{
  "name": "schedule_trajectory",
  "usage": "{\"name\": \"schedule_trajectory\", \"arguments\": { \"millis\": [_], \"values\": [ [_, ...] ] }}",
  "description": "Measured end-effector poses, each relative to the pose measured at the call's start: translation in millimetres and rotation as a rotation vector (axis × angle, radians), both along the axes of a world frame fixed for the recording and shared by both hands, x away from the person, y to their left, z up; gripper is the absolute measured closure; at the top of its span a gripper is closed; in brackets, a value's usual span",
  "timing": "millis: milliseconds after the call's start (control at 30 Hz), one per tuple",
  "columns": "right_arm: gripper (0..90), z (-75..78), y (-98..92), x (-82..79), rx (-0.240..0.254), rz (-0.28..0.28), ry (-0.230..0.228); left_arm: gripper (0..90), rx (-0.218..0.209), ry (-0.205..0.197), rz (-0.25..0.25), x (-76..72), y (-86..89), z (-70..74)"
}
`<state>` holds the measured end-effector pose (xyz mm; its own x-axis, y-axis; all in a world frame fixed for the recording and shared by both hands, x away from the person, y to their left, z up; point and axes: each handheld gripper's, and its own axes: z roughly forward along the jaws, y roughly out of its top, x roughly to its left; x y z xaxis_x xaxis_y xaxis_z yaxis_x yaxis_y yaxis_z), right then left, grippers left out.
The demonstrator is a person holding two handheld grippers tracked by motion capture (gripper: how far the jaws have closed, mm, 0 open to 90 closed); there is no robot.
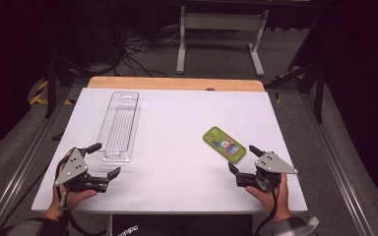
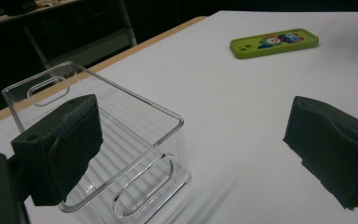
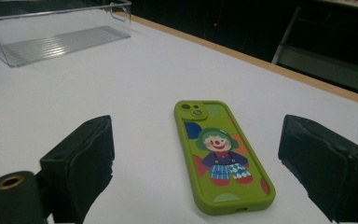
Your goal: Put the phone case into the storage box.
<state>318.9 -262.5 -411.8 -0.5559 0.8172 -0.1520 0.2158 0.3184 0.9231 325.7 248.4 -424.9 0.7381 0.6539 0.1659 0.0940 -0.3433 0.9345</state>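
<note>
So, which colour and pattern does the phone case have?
The phone case is lime green with a cartoon clown printed on it, clearest in the right gripper view.

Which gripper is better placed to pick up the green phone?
Right. The right gripper sits just beside the green phone, jaws open and aimed at it, as its own view shows. The left gripper, also open, is across the table by the clear tray.

Both forearms come in from the near edge, each hand holding its tool low and level, the left tool (image 1: 102, 160) and right tool (image 1: 242, 160) with jaws spread wide.
</note>
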Motion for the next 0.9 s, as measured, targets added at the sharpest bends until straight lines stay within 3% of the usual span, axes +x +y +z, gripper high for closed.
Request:
{"name": "schedule_trajectory", "arguments": {
  "millis": [100,367,400,467,533,600,633,767,800,833,900],
  "values": [
    [10.4,0.5,0.5,3.4,-0.015,0.003,0.017,4.3,0.013,-0.004,-0.004,-1.2,-1.6,-0.6],
    [7.1,8.1,7.0,28.2,-0.052,0.033,0.154,3.5,0.017,-0.002,0.008,-5.6,0.2,-1.2],
    [7.1,8.1,7.0,28.2,-0.052,0.033,0.154,3.5,0.017,-0.001,0.010,-6.3,0.4,-1.2],
    [7.1,21.9,15.8,49.2,-0.099,0.051,0.205,3.5,0.025,-0.001,0.014,-7.9,1.0,-1.1],
    [7.1,25.3,18.2,55.2,-0.107,0.058,0.215,3.5,0.029,0.001,0.015,-8.2,1.0,-1.2],
    [7.1,32.2,26.8,74.5,-0.130,0.085,0.269,3.5,0.029,0.003,0.019,-8.3,0.1,-1.9],
    [7.2,33.2,32.4,85.5,-0.166,0.081,0.289,3.5,0.038,0.007,0.015,-8.2,-0.5,-2.9],
    [8.6,26.3,48.3,118.3,-0.290,0.084,0.414,3.5,0.053,0.019,0.005,-9.3,-2.2,-4.8],
    [8.6,26.3,48.3,118.3,-0.290,0.084,0.414,3.5,0.053,0.019,0.005,-9.3,-2.2,-4.8],
    [11.3,21.9,51.5,129.3,-0.316,0.090,0.461,3.5,0.058,0.020,0.002,-10.0,-2.7,-4.7],
    [11.4,16.1,54.8,142.2,-0.336,0.077,0.492,3.5,0.055,0.023,0.000,-10.2,-3.4,-4.7]
  ]
}}
